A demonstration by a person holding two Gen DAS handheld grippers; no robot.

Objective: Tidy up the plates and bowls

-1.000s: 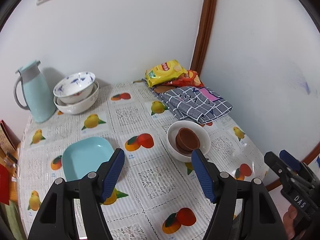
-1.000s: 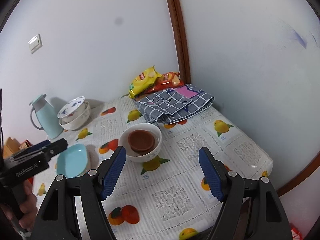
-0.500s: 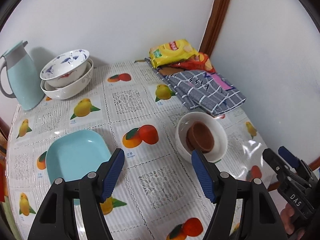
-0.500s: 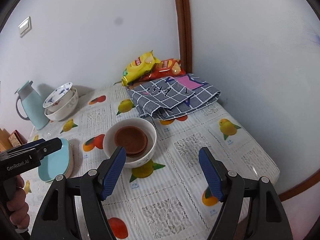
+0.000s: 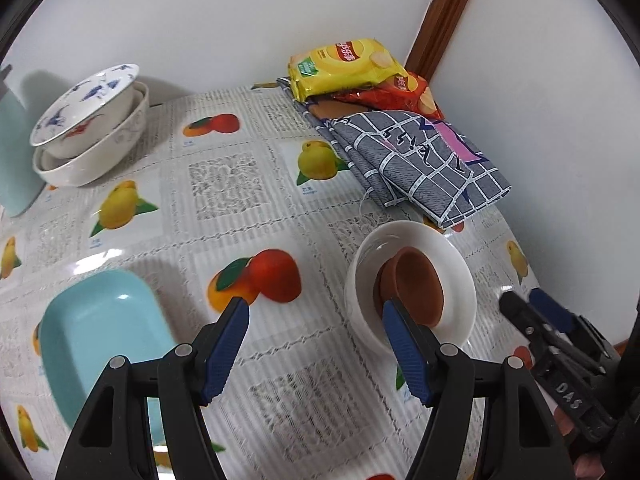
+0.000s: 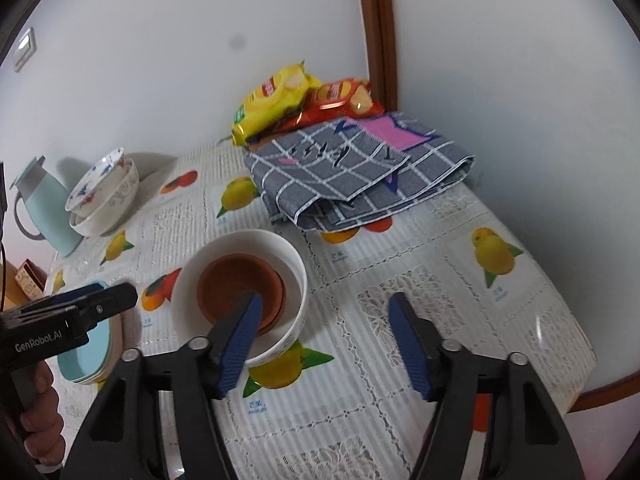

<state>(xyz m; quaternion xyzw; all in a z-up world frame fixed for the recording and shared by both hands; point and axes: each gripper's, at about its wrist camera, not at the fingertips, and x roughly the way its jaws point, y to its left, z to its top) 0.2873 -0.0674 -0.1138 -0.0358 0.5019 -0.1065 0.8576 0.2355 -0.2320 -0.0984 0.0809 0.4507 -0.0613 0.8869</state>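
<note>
A white bowl (image 5: 452, 268) (image 6: 292, 264) holds a small brown dish (image 5: 416, 280) (image 6: 236, 280) on the fruit-print tablecloth. A light blue square plate (image 5: 100, 328) (image 6: 80, 356) lies to its left. Two stacked white bowls, the top one with a blue pattern (image 5: 84, 100) (image 6: 104, 184), stand at the back left. My left gripper (image 5: 316, 344) is open and empty above the cloth between the plate and the white bowl. My right gripper (image 6: 328, 336) is open and empty, its left finger over the white bowl's near rim.
A pale blue thermos (image 6: 44, 208) stands at the back left beside the stacked bowls. A folded grey checked cloth (image 5: 420, 160) (image 6: 352, 172) and yellow and red snack bags (image 5: 344, 64) (image 6: 280, 96) lie at the back corner against the walls. The table edge runs on the right.
Both grippers have moved forward and down toward the table. The white bowl and blue plate now look larger and closer. Both jaws stay open.
</note>
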